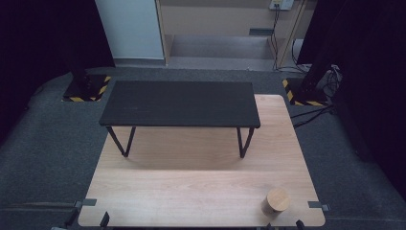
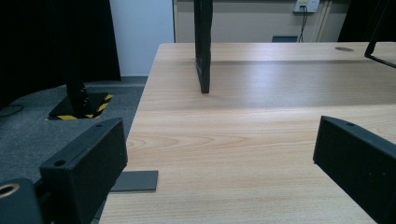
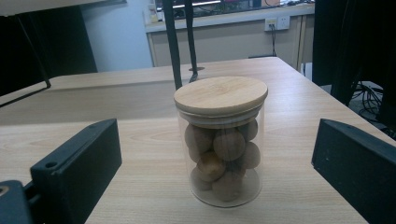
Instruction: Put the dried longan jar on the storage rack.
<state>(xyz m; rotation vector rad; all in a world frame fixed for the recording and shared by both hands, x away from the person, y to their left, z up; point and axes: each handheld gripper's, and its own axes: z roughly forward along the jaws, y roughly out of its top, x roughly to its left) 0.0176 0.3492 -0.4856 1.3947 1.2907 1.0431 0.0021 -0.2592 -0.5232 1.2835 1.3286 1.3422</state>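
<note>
Glass jar (image 3: 219, 144) of nuts at 5 o'clock on counter (image 1: 191, 187): fragile, slippery, best clasped mid-body; right gripper (image 3: 215, 186) wide open, empty.

You see one glass jar (image 3: 219, 142) with one wooden lid (image 3: 221, 95) near table (image 1: 191, 191) front right corner; roughly eight brown round pieces (image 3: 229, 144) inside. One black bench (image 1: 179, 103) along table's far edge.

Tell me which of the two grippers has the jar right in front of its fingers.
The right gripper: the glass jar with a wooden lid stands upright ahead of its open fingers. The left gripper faces bare wooden tabletop.
</note>
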